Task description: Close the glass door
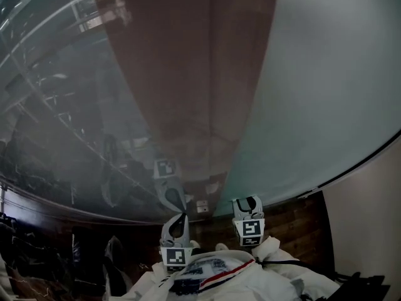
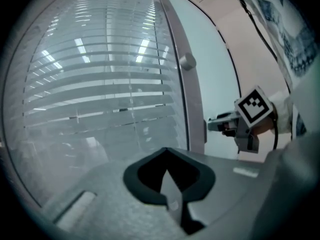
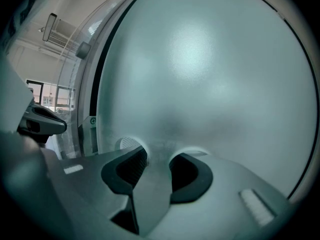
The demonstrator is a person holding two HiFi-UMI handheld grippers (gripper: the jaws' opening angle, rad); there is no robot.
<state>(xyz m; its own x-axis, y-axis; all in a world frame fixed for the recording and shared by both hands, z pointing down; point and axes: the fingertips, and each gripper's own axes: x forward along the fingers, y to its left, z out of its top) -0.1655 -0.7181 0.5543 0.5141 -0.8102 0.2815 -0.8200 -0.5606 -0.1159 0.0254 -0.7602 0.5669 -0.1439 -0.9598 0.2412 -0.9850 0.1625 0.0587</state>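
Two hand-held grippers (image 1: 182, 218) (image 1: 249, 201) face glass door (image 1: 326, 74).

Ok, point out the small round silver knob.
Left gripper view, upper middle: the small round silver knob sits on the grey upright frame strip, between the clear pane with blinds at left and the frosted glass panel at right.

1. The clear glass (image 1: 62, 105) on the left is smooth and shiny.
2. The milky glass (image 1: 326, 74) on the right is smooth and dull.
3. The floor (image 1: 294, 221) is dark wood.
4. The left gripper (image 2: 165, 151) and right gripper (image 3: 157, 156) are dull grey plastic with black pads (image 3: 131, 169), ribbed like rubber.
5. The sleeve (image 1: 282, 281) is white cloth.
6. The knob (image 2: 187, 61) is shiny metal.
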